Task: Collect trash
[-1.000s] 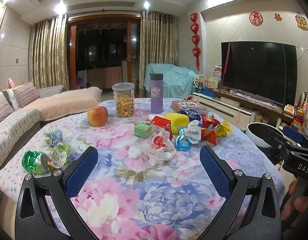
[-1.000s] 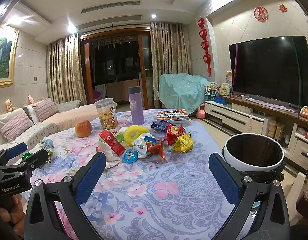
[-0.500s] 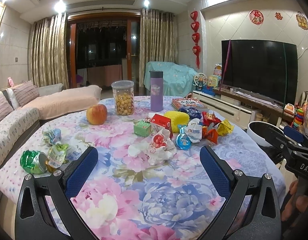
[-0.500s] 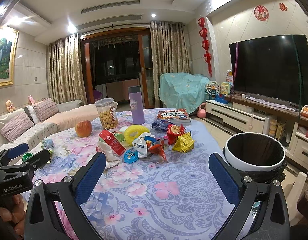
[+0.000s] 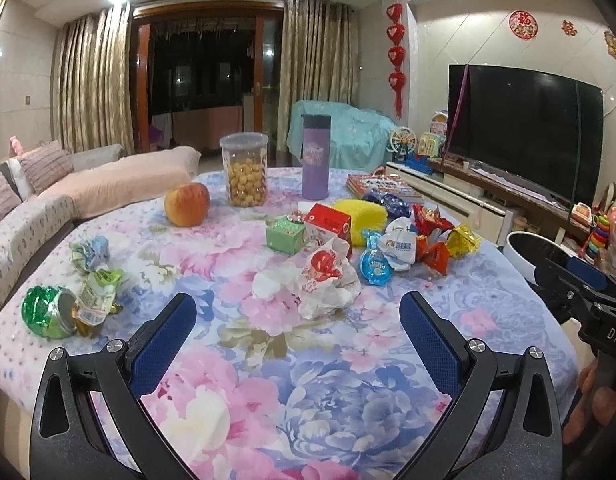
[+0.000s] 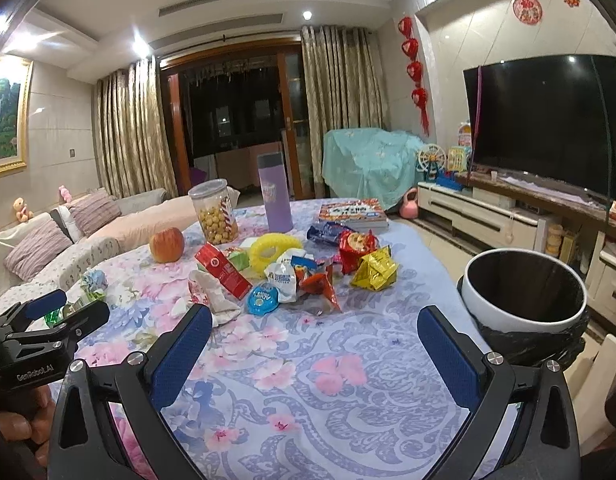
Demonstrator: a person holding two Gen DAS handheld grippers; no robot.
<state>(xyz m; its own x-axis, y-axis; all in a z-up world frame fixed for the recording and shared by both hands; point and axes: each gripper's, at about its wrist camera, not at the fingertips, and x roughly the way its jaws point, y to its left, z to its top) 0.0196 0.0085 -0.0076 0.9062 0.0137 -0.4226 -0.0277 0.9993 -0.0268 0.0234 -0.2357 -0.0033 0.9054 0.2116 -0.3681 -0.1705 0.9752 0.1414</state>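
Crumpled wrappers lie on a floral tablecloth [image 5: 308, 380]: a white paper wrapper [image 5: 324, 280], a blue round packet [image 5: 375, 266], red and yellow snack bags [image 6: 372, 258], and a green can [image 5: 48, 312] with wrappers at the left. A white bin with a black liner [image 6: 524, 292] stands off the table's right edge. My left gripper [image 5: 298, 328] is open and empty above the near table, short of the white wrapper. My right gripper [image 6: 314, 340] is open and empty, the bin to its right.
An apple [image 5: 187, 204], a snack jar [image 5: 244, 174], a purple flask [image 5: 315, 156], a red carton [image 5: 328, 222], a green box [image 5: 286, 234], a yellow ring [image 6: 274, 249] and a book [image 6: 354, 212] stand on the table. A sofa is left, a TV cabinet right.
Both views have shifted slightly; the table objects sit a little lower and closer. Both grippers stay open. Nothing on the table has moved.
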